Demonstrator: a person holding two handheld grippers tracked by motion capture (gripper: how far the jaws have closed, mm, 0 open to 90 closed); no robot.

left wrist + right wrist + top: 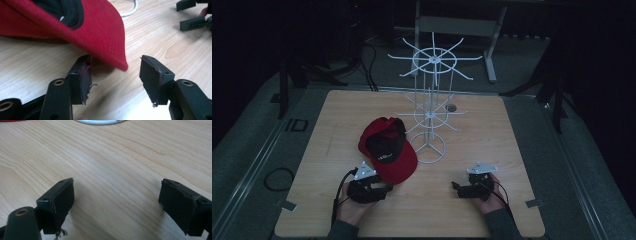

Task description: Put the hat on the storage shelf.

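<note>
While a white wire display rack (430, 107) stands upright near the middle of a light wooden table (322, 150), a red cap (388, 149) with a black lining lies just left of the rack's round base, opening upward, its brim pointing toward the person's edge of the table. Nearer that edge than the rack, and to its left, the left gripper (384, 190) rests low over the wood in a person's left hand (352, 205), its jaws spread apart and gripping nothing. Seen from the left gripper view, the tip of the brim of the red cap (100, 30) reaches down between those jaws, passing close to the left-hand jaw; whether it touches the pad cannot be told. To the rack's right and likewise toward the person, the right gripper (458, 189) sits in the right hand (489, 197), well apart from the cap. Its jaws also stand wide open over bare wood in the right gripper view, where a curve of the rack's white base ring (100, 122) edges the top of the frame.
</note>
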